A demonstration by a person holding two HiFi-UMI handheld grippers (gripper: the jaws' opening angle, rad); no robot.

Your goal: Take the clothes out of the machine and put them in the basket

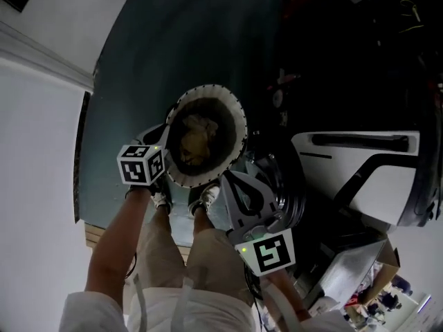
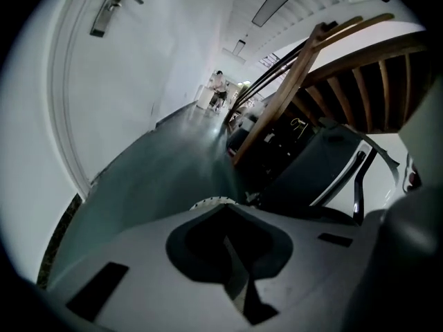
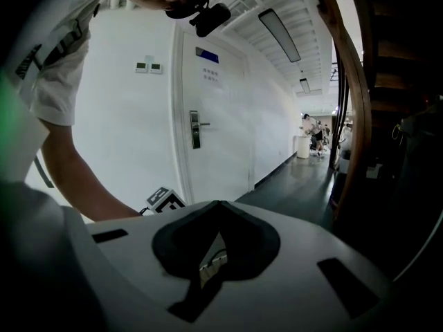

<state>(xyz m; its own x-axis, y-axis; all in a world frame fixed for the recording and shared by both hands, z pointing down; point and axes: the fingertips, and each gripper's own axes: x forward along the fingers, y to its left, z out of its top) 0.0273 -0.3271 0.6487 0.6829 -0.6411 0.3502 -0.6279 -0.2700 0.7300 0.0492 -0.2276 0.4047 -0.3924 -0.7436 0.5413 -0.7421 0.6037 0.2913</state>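
Note:
Straight below me in the head view stands a round white basket (image 1: 239, 116) holding a pale yellowish heap of clothes (image 1: 196, 138). The left gripper (image 1: 158, 134) hangs at the basket's left rim, its jaws shut with nothing between them; its own view shows the tips (image 2: 225, 206) together above a sliver of the basket's rim (image 2: 208, 202). The right gripper (image 1: 225, 176) is just off the basket's lower right edge, jaws together and empty, and points up the corridor (image 3: 218, 203). The white washing machine (image 1: 367, 168) stands to the right, its dark round door (image 1: 289, 185) beside the right gripper.
The person's shoes (image 1: 163, 200) stand on the dark floor just below the basket. A wooden staircase (image 2: 291, 95) rises on the right. A white wall with a closed door (image 3: 214, 130) runs along the left. People stand far down the hallway (image 3: 311, 126).

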